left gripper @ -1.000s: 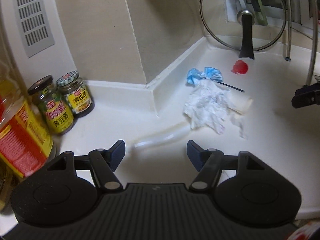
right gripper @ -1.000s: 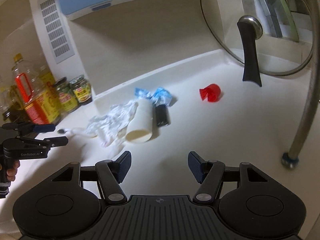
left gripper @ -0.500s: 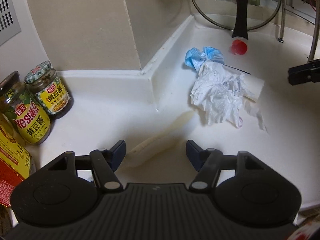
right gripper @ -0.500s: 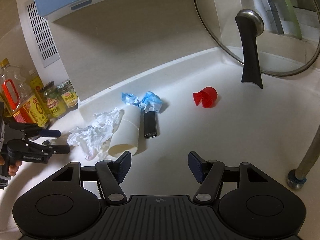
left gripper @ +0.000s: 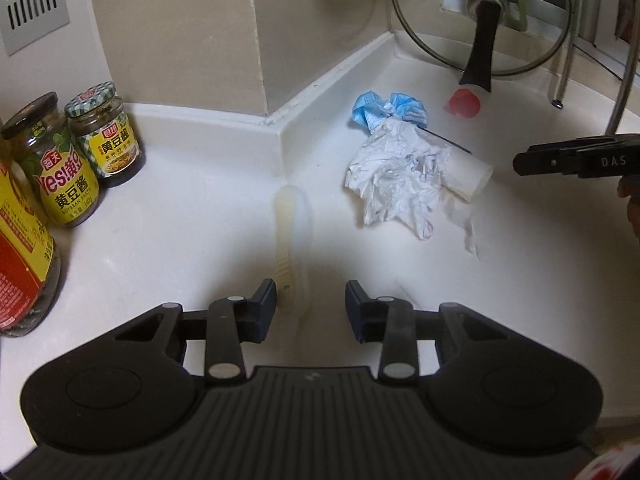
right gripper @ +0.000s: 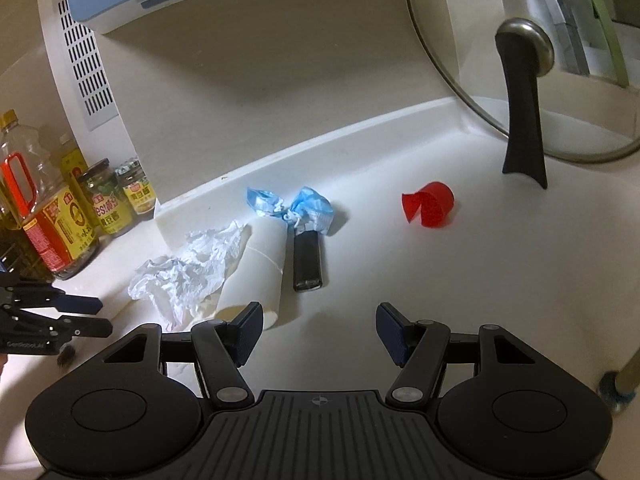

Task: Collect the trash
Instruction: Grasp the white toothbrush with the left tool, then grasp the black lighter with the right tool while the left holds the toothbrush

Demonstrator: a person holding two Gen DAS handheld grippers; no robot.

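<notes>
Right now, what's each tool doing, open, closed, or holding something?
Left tool: closing around the pale toothbrush, which lies between its jaws, not yet gripped.
Right tool: open, holding nothing.

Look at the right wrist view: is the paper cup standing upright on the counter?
No, the paper cup lies on its side beside the crumpled tissue.

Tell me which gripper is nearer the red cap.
Right. The right gripper faces the red cap across bare counter; the left gripper sits beyond the crumpled tissue, jaws closing.
</notes>
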